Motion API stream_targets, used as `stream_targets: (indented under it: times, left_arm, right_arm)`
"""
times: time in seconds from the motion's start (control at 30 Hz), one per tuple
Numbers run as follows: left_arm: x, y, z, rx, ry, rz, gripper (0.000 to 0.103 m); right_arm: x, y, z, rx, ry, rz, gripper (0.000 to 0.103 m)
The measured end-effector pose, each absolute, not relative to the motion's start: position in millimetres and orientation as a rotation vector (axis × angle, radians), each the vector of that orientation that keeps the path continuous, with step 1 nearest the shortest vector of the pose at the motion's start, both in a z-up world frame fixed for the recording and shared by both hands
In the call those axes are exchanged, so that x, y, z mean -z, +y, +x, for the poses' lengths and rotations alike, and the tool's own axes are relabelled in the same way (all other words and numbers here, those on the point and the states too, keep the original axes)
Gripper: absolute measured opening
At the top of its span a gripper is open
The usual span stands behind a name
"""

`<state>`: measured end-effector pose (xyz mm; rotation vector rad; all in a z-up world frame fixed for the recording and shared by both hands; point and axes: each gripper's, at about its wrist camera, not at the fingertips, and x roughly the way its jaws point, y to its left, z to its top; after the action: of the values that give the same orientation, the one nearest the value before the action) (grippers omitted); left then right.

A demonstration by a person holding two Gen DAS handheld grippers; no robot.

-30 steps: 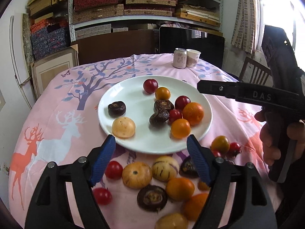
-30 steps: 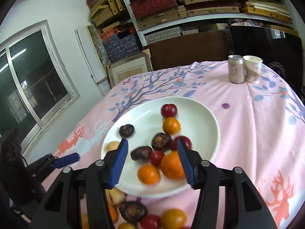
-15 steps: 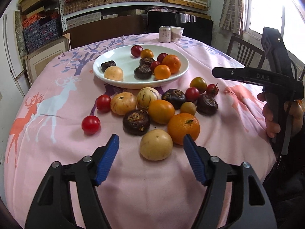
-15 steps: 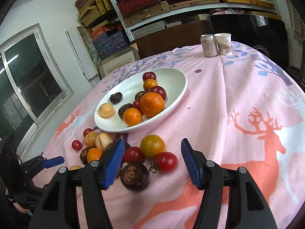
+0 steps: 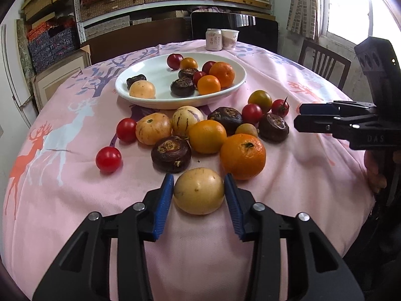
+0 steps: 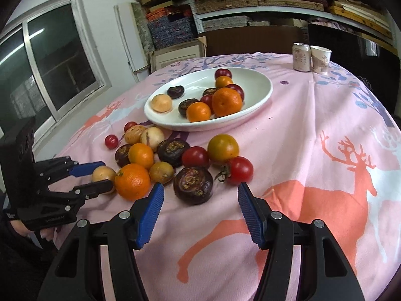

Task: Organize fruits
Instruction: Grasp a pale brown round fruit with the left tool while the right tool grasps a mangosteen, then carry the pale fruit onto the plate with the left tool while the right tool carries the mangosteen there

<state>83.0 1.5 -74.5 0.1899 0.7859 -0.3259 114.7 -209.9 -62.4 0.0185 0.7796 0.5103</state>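
While pale yellow fruit point(image 5: 198, 191) is bracketed by left gripper point(image 5: 199, 202) at near table edge, pads are seen touching or almost touching its sides; firm grip cannot be told. Pick-up for white plate point(image 5: 226, 92) is judged intended. Right gripper point(image 6: 200, 212) is held spread, empty, before dark purple fruit point(image 6: 193, 182). Plate is loaded with oranges, tomatoes, dark fruits.

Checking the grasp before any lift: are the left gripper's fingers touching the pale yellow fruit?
Touching. In the left wrist view both blue fingers of the left gripper press the pale yellow fruit, with no gap visible.
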Motion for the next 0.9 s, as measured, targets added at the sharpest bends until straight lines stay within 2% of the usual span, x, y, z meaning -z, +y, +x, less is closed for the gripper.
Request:
stream_targets:
  times: [0.47, 0.53, 0.57, 0.6, 0.8, 0.9]
  left_arm:
    - [66.5, 0.3, 74.9, 0.311, 0.777, 0.201, 0.041]
    - [67.2, -2.7, 73.2, 0.312, 0.774, 0.206, 0.041]
    - [66.2, -3.2, 72.2, 0.318, 0.77, 0.199, 0.041]
    - [64.7, -2.7, 71.5, 0.323, 0.767, 0.189, 0.041]
    - [55.3, -0.9, 63.4, 0.316, 0.744, 0.181, 0.042]
    - [53.6, 1.5, 61.0, 0.295, 0.734, 0.192, 0.048]
  right_arm:
    - [72.5, -172.5, 138.3, -0.514, 0.907, -0.098, 0.058]
    - [73.9, -171.7, 140.8, -0.509, 0.918, -0.096, 0.053]
    - [74.5, -171.4, 142.2, -0.506, 0.92, -0.093, 0.045]
    - [75.1, -172.0, 143.5, -0.507, 0.924, -0.087, 0.042]
    - [74.9, -176.9, 143.6, -0.512, 0.916, -0.045, 0.041]
    - [73.7, -180.4, 142.6, -0.52, 0.906, -0.026, 0.041]
